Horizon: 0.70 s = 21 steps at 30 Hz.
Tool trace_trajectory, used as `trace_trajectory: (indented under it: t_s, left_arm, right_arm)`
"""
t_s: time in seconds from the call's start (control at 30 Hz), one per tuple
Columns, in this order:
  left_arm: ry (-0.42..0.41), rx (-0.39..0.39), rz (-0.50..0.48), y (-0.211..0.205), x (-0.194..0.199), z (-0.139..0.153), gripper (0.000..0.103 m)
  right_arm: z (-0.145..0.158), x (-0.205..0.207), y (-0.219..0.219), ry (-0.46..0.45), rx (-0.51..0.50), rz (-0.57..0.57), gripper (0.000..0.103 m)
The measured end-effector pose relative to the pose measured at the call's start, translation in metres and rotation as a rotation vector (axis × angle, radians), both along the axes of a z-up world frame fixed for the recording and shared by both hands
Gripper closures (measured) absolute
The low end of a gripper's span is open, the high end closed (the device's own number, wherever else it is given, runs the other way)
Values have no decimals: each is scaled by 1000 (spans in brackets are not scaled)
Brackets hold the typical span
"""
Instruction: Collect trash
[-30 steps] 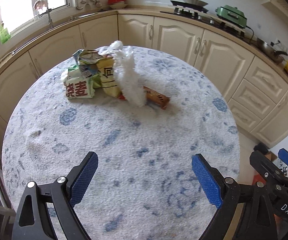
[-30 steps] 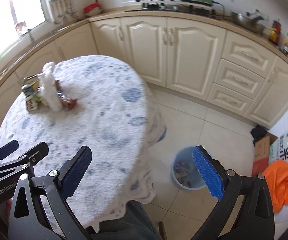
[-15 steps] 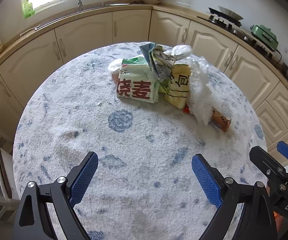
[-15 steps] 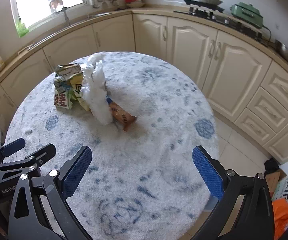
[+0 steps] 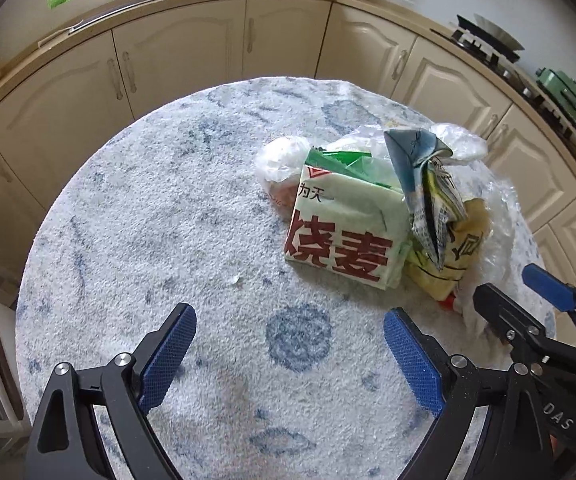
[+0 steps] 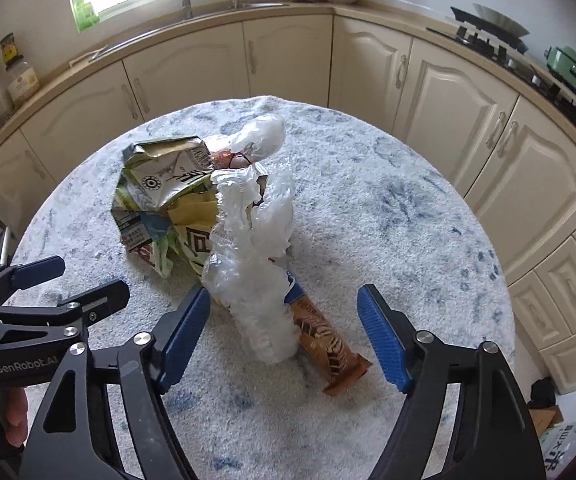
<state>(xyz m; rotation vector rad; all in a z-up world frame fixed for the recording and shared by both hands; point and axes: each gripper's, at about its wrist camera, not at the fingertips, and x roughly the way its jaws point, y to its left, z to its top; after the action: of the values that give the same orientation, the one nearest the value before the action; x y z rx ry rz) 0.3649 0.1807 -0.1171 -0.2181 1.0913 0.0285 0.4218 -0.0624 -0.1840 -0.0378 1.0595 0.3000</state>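
**Both grippers over the round tabletop, trash pile ahead**

Left wrist view. We see the left gripper (image 5: pixel 290 350) pointing down at the tabletop (image 5: pixel 159 216), which carries a white cloth with blue blotches. Its fingers (image 5: pixel 167 356) are spread wide, with only bare cloth between them. The trash pile sits on the far right part of the tabletop, well apart from the left gripper. In the pile we identify a green-and-white food bag (image 5: pixel 344 228) with large red characters, a crumpled blue-grey wrapper (image 5: pixel 420 172) leaning on it, a yellow bag (image 5: pixel 460 248) to the right, and clear plastic film (image 5: pixel 496 216) behind and beside these. The right gripper (image 5: pixel 528 300) enters from the right edge, next to the near right end of the pile. Cream cabinets (image 5: pixel 183 52) curve around the far side.

Right wrist view. We see the right gripper (image 6: pixel 283 336) tilted down over the near end of the pile. Its fingers (image 6: pixel 380 336) are closing. A crumpled strip of white plastic film (image 6: pixel 255 264) and a brown snack wrapper (image 6: pixel 328 344) lie between them; the pads do not touch either item. The wrapper lies flat, partly under the film. Farther off, left of the film, lie the crumpled wrapper (image 6: pixel 163 176) and the yellow bag (image 6: pixel 191 232). The left gripper (image 6: pixel 51 288) shows at the left edge, fingers apart, beside the pile.
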Motion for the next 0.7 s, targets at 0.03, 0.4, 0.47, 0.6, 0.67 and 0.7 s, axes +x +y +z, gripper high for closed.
trace_trajectory:
  t_s: [0.03, 0.4, 0.47, 0.6, 0.67, 0.7]
  left_arm:
    - [2, -17, -7, 2, 6, -2, 10]
    - [5, -47, -33, 1, 63, -26, 4]
    - [-8, -29, -32, -1, 69, -29, 11]
    - [-36, 33, -50, -7, 68, -30, 36]
    - [-38, 27, -51, -8, 64, -31, 36]
    - [-34, 26, -51, -8, 62, -31, 36]
  right_arm:
    - [-5, 5, 0, 17, 3, 6, 36]
    - [-7, 14, -26, 29, 99, -27, 79]
    - [-8, 19, -28, 34, 105, -34, 79]
    - [-13, 21, -30, 50, 104, -40, 79]
    - [-15, 23, -30, 60, 105, -41, 79]
    - [-16, 22, -29, 62, 105, -41, 79]
